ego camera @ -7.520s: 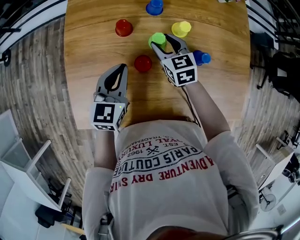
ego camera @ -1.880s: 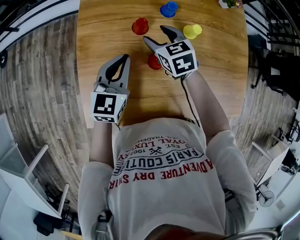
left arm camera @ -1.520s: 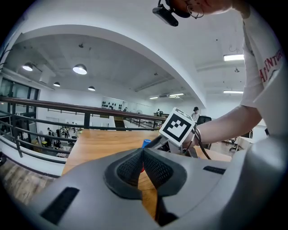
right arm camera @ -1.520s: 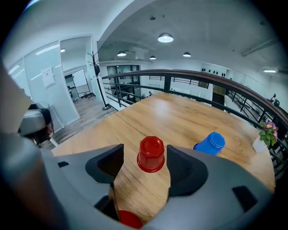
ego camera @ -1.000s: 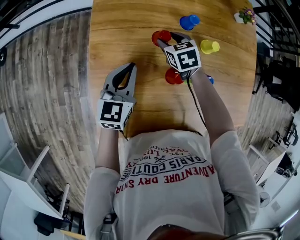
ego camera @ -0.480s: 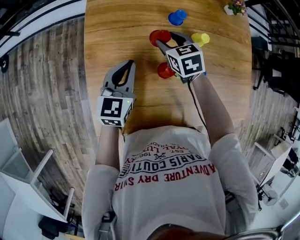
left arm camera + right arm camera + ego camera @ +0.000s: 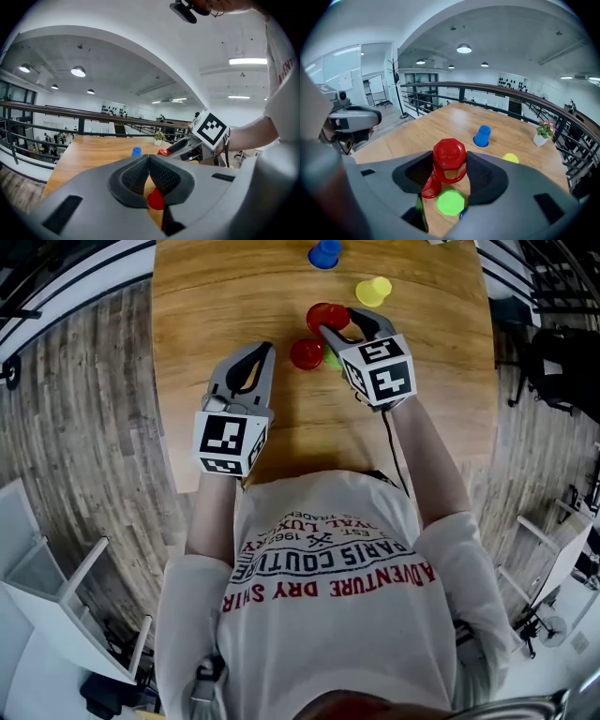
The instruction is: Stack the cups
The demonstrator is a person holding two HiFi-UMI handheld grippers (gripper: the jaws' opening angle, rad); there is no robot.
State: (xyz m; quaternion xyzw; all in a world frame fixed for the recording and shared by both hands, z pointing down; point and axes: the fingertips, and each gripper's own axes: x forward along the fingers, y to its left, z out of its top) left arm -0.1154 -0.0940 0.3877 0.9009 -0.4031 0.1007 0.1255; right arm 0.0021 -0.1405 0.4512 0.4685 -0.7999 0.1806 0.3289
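Note:
My right gripper [image 7: 449, 169] is shut on a red cup [image 7: 449, 153] and holds it above the table, its base toward the camera. Below it stand a second red cup [image 7: 431, 186] and a green cup [image 7: 450, 202], both upside down. In the head view the held red cup [image 7: 328, 317] hangs just beyond the standing red cup [image 7: 306, 353]. A blue cup [image 7: 325, 253] and a yellow cup [image 7: 373, 290] sit farther back. My left gripper [image 7: 265, 349] is shut and empty, left of the standing red cup [image 7: 155, 200].
A small potted plant [image 7: 541, 133] stands at the table's far right corner. The wooden table [image 7: 216, 296] ends at a near edge by the person's body. A sliver of dark blue [image 7: 461, 214] shows under my right gripper.
My right gripper has lifted the far red cup off the table and carried it toward the near red and green cups. My left gripper has moved forward, closer to the near red cup.

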